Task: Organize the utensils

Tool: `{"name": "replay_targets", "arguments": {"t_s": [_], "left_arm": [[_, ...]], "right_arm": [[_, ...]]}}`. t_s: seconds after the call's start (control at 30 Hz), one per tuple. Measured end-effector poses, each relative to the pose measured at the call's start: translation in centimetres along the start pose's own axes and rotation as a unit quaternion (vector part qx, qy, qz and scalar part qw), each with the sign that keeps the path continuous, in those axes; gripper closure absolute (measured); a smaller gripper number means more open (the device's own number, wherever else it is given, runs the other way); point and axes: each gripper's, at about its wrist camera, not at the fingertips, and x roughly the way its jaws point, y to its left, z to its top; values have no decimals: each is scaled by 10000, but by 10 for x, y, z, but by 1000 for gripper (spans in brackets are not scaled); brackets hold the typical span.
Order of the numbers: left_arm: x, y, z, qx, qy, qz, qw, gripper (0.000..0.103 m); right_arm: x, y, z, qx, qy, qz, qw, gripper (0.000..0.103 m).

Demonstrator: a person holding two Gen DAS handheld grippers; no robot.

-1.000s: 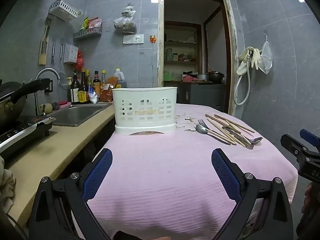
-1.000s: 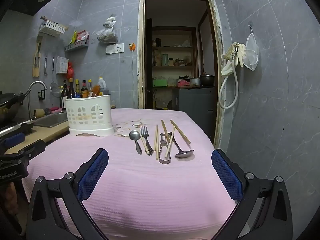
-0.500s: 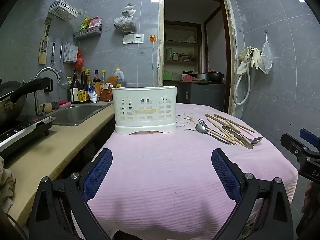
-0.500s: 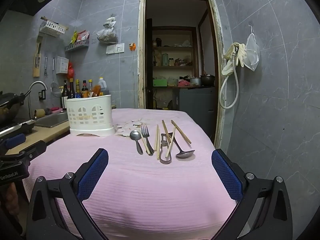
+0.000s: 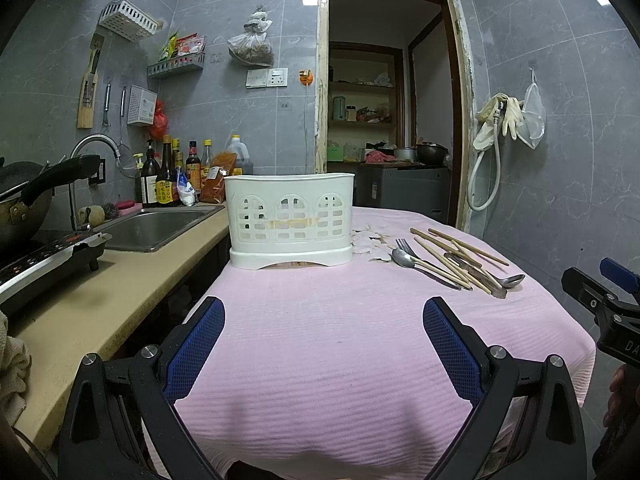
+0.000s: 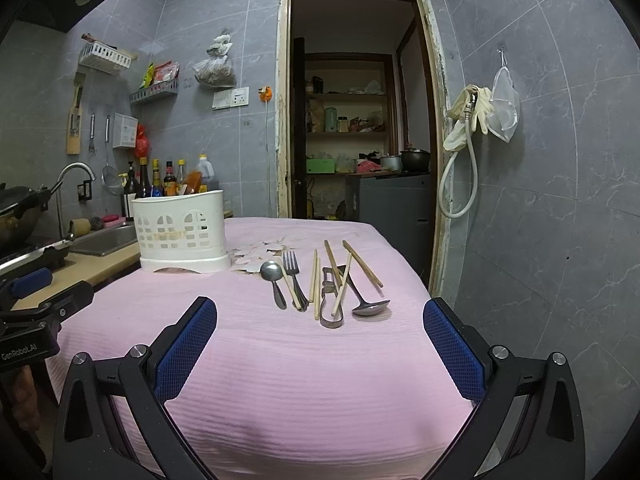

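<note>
Tabletop (image 5: 360,344): pink-covered; near edge cut off behind both tongs.
Caddy (image 5: 290,220): white, upright; contents hidden behind its walls.
Utensils (image 6: 320,284): spoon, fork, chopsticks, ladle lying right of caddy; overlapping pieces hard to separate.
Left tongs (image 5: 322,328): spread wide, empty, facing caddy.
Right tongs (image 6: 320,328): spread wide, empty, utensils just ahead, apart.

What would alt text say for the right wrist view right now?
The open right gripper hovers over a pink tablecloth, facing a spoon, fork, chopsticks and ladle lying loose. A white utensil basket stands upright at the far left.
</note>
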Motion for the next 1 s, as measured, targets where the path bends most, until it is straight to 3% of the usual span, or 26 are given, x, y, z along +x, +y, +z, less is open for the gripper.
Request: {"name": "replay_targets", "arguments": {"t_s": [1.0], "left_arm": [[-1, 0, 0, -2, -13, 3, 10000, 6]], "right_arm": [[-1, 1, 1, 13, -17, -3, 10000, 0]]}}
